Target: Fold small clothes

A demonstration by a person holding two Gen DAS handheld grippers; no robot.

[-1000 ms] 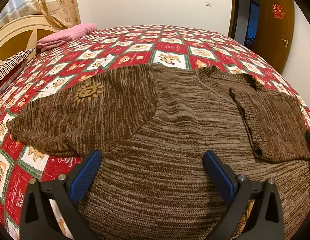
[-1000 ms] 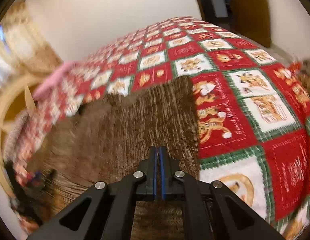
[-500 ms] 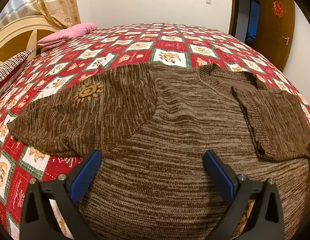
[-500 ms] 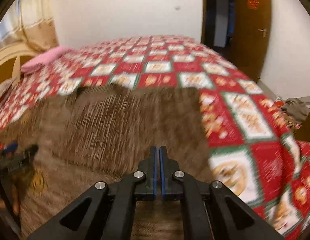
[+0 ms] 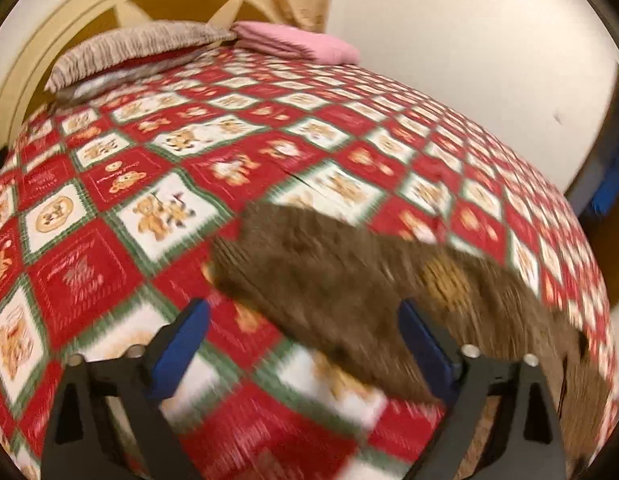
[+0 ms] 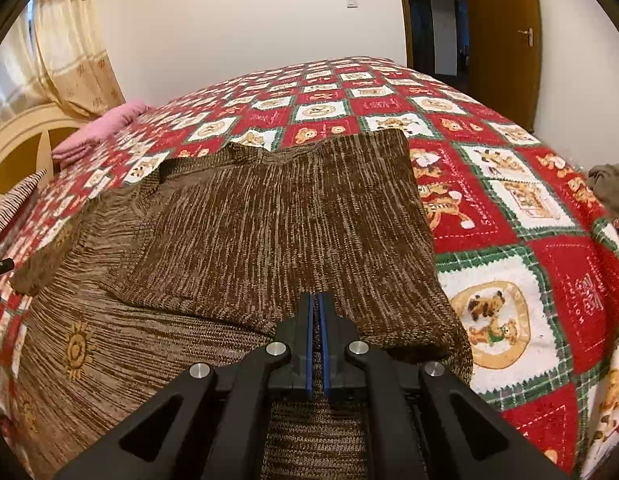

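A brown knitted sweater [image 6: 245,232] lies flat on the red patchwork bedspread [image 6: 509,216]. Its right sleeve is folded across the body. A sun motif [image 6: 75,350] shows on the near left part. My right gripper [image 6: 317,336] is shut and empty, just above the sweater's near right part. In the left wrist view, which is blurred, the left sleeve [image 5: 333,276] stretches out over the bedspread [image 5: 109,208]. My left gripper [image 5: 305,348] is open and empty, with the sleeve's end between and just beyond its fingers.
A striped pillow [image 5: 125,48] and a pink folded cloth [image 5: 297,42] lie by the cream headboard [image 5: 49,28]. A brown door [image 6: 505,36] stands at the far right. Another dark garment [image 6: 611,188] lies at the bed's right edge.
My left gripper has swung left from the sweater's body to the end of the left sleeve. My right gripper has steadied over the folded right side and stays shut.
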